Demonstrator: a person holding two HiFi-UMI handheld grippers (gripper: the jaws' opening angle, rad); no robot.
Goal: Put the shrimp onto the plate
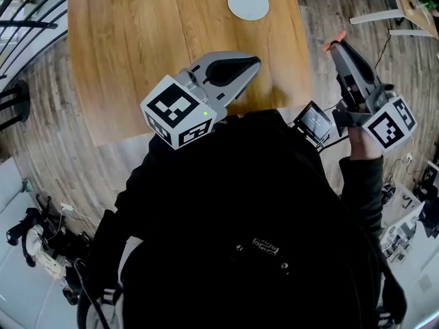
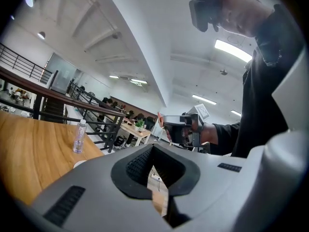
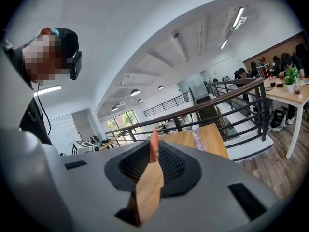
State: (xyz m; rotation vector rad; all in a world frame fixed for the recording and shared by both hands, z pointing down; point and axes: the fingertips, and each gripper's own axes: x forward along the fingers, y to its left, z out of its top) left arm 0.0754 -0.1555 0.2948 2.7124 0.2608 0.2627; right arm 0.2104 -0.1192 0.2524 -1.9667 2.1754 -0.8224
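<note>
An orange shrimp [image 1: 334, 44] sticks out of the tips of my right gripper [image 1: 339, 49], which is shut on it and held up in the air past the table's right edge. In the right gripper view the shrimp [image 3: 154, 146] stands upright between the dark pads. The white plate [image 1: 247, 3] lies bare at the far right of the wooden table [image 1: 137, 40]. My left gripper [image 1: 255, 63] hovers over the table's near edge, its jaws together with nothing in them. From the left gripper view, the right gripper [image 2: 166, 128] shows across the gap.
A clear water bottle [image 2: 79, 136] stands on the table, also seen as the bottle [image 3: 198, 139] in the right gripper view. Black railings [image 1: 24, 19] run along the left. The person's dark clothing [image 1: 247, 225] fills the near half of the head view. Cables and gear lie on the floor at right.
</note>
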